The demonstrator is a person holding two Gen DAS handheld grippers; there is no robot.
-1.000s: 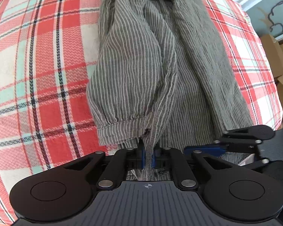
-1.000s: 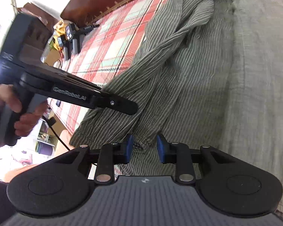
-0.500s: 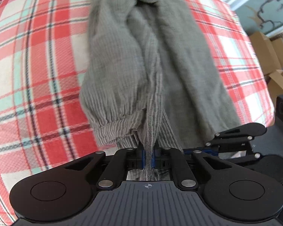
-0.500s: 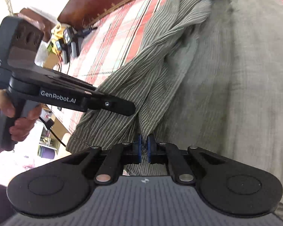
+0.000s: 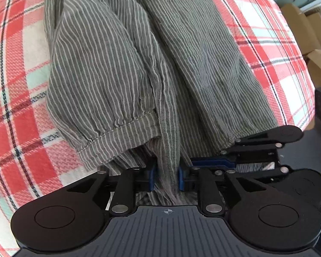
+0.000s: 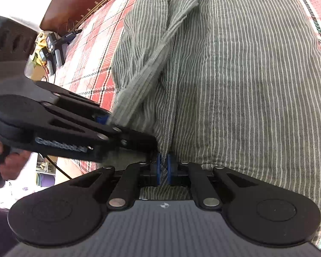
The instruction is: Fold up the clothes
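Garment: grey striped garment (image 5: 122, 68), lying lengthwise on a bed w/ red plaid bedspread (image 5: 17, 98), stretching away from both grippers. Layers bunched and overlapping; a gathered cuff (image 5: 117, 137) sits just ahead-left of the left gripper (image 5: 166, 178).

Left gripper: jaws opening. A ridge of fabric runs between the blue pads (image 5: 151, 178), but there is a gap at the sides; judged as letting go, not pinching.

Right gripper (image 6: 164, 169): pads nearly together w/ a thin edge of the same garment caught between them; jaws easing apart slightly acc. to the record, yet the cloth looks pinched. It sits just beside the left gripper, on its right, near-touching.

Person's hand (image 6: 4, 160) on the left tool's handle, blurred.

Progress (judgement): early-to-mid. Garment is gathered into a rough long strip, not squared; no neat crosswise fold visible. Near edge appears to be in hand-over from left to right.

Remaining: flatten wrinkles, align the edges, fold end over end. Far end of garment is out of frame; its state can't be told.

Other: small dark devices (image 6: 57, 47) past the bed edge, left of the right gripper; cardboard boxes (image 5: 306, 21) far right of the left one.
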